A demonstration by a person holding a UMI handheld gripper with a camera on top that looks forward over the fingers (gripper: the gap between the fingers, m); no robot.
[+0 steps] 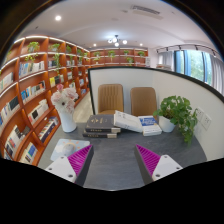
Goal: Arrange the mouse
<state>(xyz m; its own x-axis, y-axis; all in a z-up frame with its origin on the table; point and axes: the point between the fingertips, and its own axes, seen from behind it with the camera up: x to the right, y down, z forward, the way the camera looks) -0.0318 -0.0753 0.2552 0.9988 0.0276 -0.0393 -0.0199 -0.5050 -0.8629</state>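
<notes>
Pink pads (80, 158) nearest, one on each finger of the claw (113, 157). Spread wide, nothing between them but bare grey bench (115, 143). Held low and level over the near edge, pointed across the top: likely a stance for scanning before committing to any reach.

Just beside the left finger, a pale rounded thing (66, 148) lying flat on the bench. Possibly the mouse, but too indistinct to say for sure. No other mouse-like shape to be picked out anywhere on the top. If so, well off the claw's centre line, hence a swing to the left needed before closing.

Farther on, past the open middle, a stack of books (100, 124) with a second stack (151, 126) near it, pushed toward the far side and so leaving working room in front. White vase (66, 112) to the left of the books, leafy plant (178, 112) to the right. Both tall, both worth a wide berth.

Beyond the bench, two chairs (111, 97) tucked in; bookshelves (30, 95) along the left wall.
</notes>
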